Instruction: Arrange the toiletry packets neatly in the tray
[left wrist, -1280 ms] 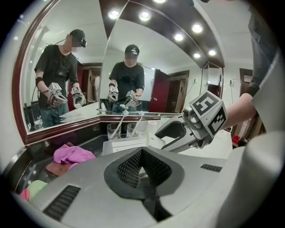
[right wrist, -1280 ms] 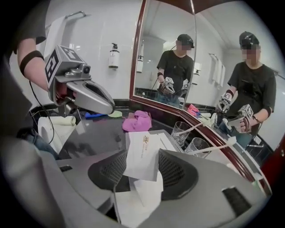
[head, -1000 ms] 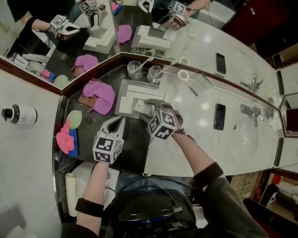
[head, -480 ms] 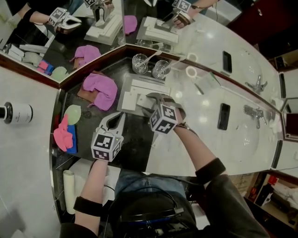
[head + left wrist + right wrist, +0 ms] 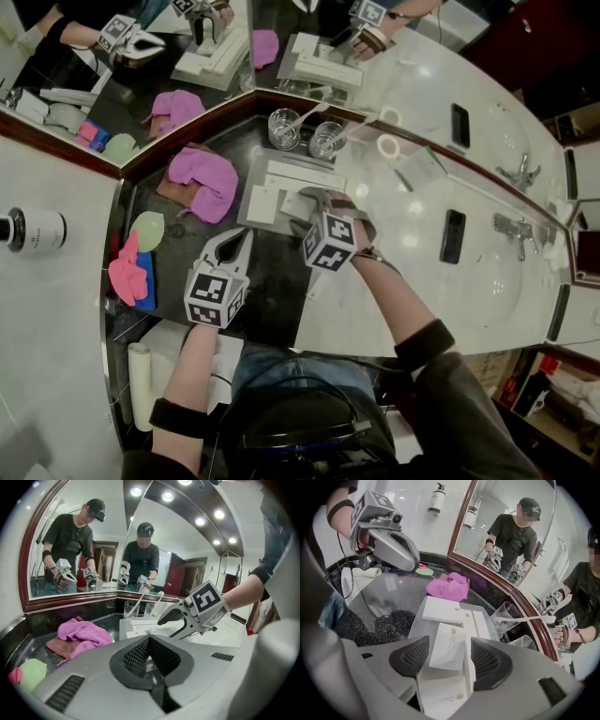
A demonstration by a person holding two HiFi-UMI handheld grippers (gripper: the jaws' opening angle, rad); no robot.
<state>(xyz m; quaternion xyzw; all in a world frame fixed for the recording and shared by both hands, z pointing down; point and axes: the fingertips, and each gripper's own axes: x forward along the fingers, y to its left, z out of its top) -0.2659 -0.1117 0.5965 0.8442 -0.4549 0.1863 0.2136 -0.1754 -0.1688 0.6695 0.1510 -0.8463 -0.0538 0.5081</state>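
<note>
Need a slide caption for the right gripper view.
Right claw, jaws just opening, straddles a white toiletry packet over the grey tray.

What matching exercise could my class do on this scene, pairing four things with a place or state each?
Things:
1. left gripper
2. right gripper
3. crumpled pink cloth
4. two clear drinking glasses

Places or states:
A. behind the grey plastic tray
B. jaws shut, nothing between them
C. left of the tray in the head view
D. jaws apart, flat white packet between them

Pairs: 1-B, 2-D, 3-C, 4-A.

The right gripper's jaws have just been opening.
</note>
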